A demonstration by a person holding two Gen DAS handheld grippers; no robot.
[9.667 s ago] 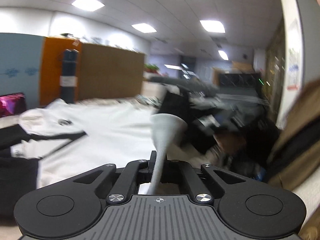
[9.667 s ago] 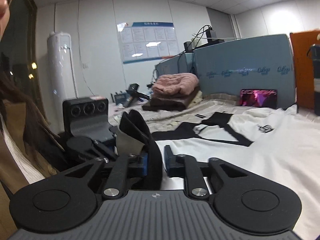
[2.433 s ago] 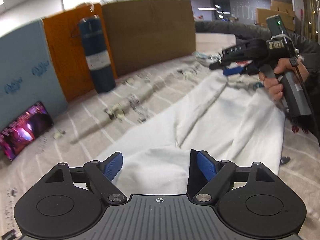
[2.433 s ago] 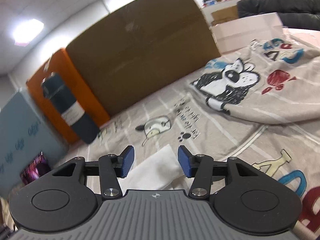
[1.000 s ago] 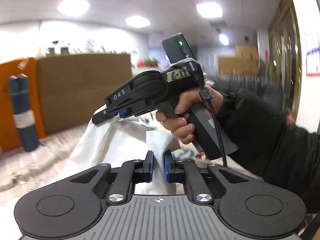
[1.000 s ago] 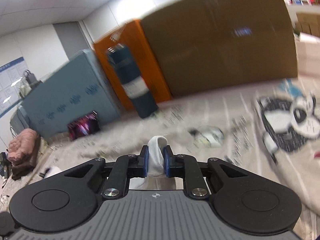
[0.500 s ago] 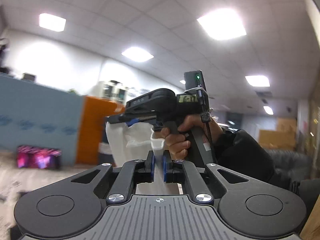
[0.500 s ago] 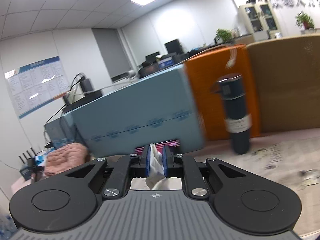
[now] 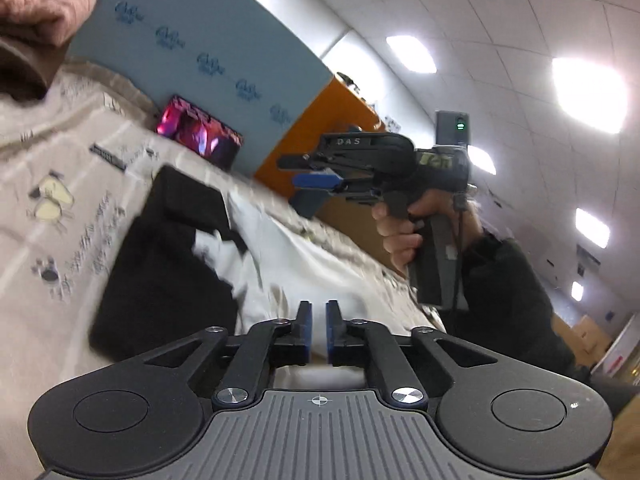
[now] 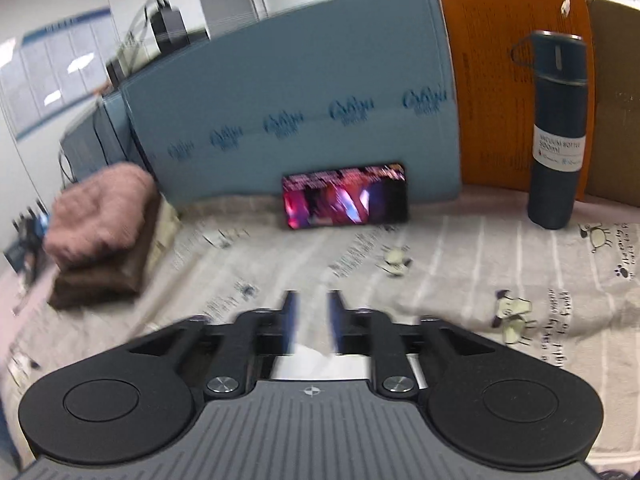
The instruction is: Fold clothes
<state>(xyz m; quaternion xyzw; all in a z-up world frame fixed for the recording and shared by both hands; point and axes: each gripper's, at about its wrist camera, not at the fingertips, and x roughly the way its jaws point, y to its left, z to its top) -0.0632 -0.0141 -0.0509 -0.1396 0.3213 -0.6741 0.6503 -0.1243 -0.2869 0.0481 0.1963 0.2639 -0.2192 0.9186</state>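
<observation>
A white garment with black sleeves (image 9: 280, 256) lies folded over on the printed bed sheet (image 9: 48, 232) in the left wrist view. My left gripper (image 9: 316, 320) hangs above its near edge, jaws a small gap apart and empty. My right gripper (image 10: 312, 308) is open and empty over the sheet (image 10: 460, 264), with a bit of white cloth (image 10: 320, 364) showing just below its jaws. The right gripper also shows in the left wrist view (image 9: 320, 180), held in a hand above the garment.
A folded pink and brown pile (image 10: 100, 232) sits at the left. A phone with a lit screen (image 10: 346, 196) leans on a blue board (image 10: 300, 112). A dark blue bottle (image 10: 556, 132) stands before an orange board (image 10: 492, 80).
Both grippers held the white garment up half a second ago. Now both have let go, the jaws have parted, and the garment lies on the sheet.
</observation>
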